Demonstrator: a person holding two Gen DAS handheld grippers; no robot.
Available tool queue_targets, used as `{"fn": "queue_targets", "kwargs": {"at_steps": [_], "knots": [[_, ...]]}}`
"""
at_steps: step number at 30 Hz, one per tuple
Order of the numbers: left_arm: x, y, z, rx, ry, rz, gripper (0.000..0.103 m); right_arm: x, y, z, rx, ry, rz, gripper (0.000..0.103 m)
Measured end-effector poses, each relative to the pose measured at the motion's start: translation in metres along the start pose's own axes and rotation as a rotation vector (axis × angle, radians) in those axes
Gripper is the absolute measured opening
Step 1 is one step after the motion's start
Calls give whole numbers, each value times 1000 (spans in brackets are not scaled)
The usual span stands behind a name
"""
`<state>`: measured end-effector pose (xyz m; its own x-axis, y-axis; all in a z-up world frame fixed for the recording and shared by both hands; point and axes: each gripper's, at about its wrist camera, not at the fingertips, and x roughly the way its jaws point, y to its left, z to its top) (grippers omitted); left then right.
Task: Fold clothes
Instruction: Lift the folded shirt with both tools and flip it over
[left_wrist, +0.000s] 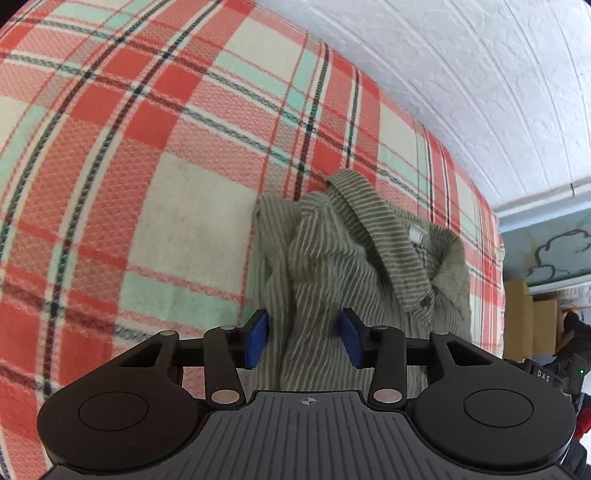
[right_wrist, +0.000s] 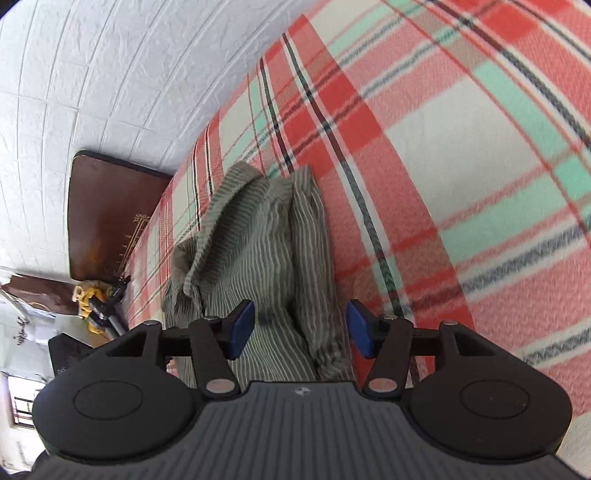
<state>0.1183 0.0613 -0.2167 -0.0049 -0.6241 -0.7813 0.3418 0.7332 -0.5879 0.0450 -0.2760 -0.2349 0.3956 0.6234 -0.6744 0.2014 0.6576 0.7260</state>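
Hovering with jaws parted: left gripper (left_wrist: 303, 339) and right gripper (right_wrist: 300, 329), blue pads clear on both sides of a raised fold of the striped green shirt (left_wrist: 354, 258), gripping nothing as far as can be seen. Lying bunched on the plaid blanket (left_wrist: 147, 147) near the white wall (left_wrist: 443, 74), collar up, sides partly turned in. Judged early: flattening and final folds left.

Right gripper (right_wrist: 301, 328) gapes over striped green shirt (right_wrist: 258, 236) on plaid blanket (right_wrist: 461, 166).
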Motion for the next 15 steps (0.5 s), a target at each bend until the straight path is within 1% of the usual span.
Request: {"fn": "queue_targets", "kwargs": {"at_steps": [2, 4, 6, 8, 11, 15], "knots": [[-5, 5, -5, -6, -3, -2, 61, -1, -4, -3, 1, 10, -2, 66], [-8, 8, -10, 4, -9, 11, 70, -2, -8, -4, -1, 21, 1, 67], [-7, 10, -12, 22, -8, 27, 73, 2, -8, -4, -11, 32, 1, 68], [-2, 11, -12, 31, 5, 28, 73, 12, -9, -2, -15, 58, 12, 69], [8, 9, -11, 54, 11, 20, 73, 22, -3, 0, -41, 64, 31, 70], [15, 8, -9, 69, 7, -20, 74, 31, 3, 1, -61, 68, 55, 71]]}}
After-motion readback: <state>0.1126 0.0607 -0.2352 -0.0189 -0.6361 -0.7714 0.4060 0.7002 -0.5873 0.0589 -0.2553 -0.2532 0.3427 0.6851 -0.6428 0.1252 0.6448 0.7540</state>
